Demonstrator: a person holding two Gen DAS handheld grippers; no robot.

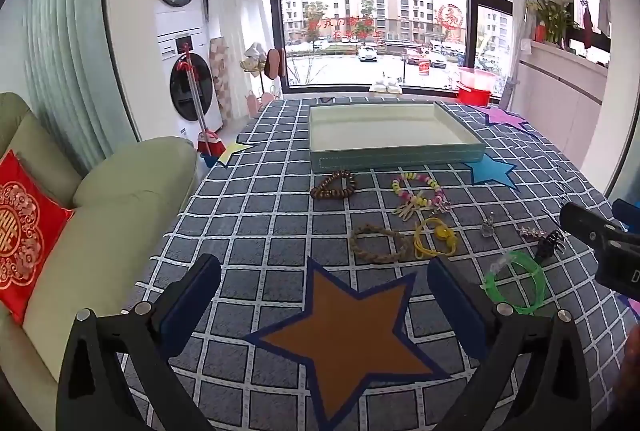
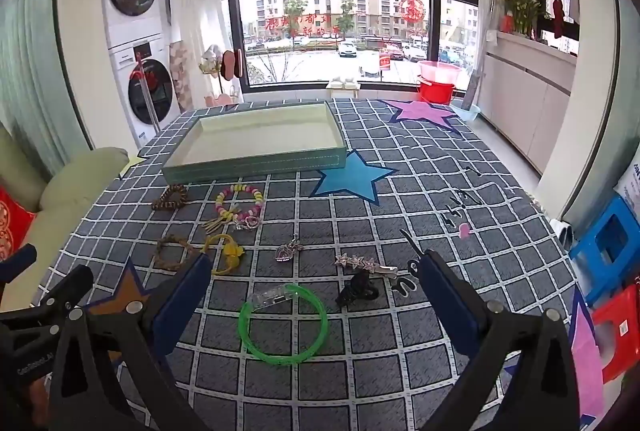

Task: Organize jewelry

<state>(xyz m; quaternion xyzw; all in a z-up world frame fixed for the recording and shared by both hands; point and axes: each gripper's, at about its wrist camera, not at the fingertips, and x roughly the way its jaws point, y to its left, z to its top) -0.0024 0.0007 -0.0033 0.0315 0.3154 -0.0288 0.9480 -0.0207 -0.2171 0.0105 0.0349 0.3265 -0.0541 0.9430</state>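
Both claws are hanging released above the checked worktop (image 2: 400,199): the left claw (image 1: 324,271) over an orange star (image 1: 344,343), the right claw (image 2: 316,267) framing a green bangle (image 2: 283,323). The remaining jewelry is lying toward 12 o'clock, before the empty tray (image 2: 256,163).

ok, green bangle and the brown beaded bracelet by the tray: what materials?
Green bangle: likely translucent plastic, glossy; the tablecloth grid shows faintly through it. Brown beaded bracelet: looks like wooden beads, matte brown, no shine; too small to be sure.
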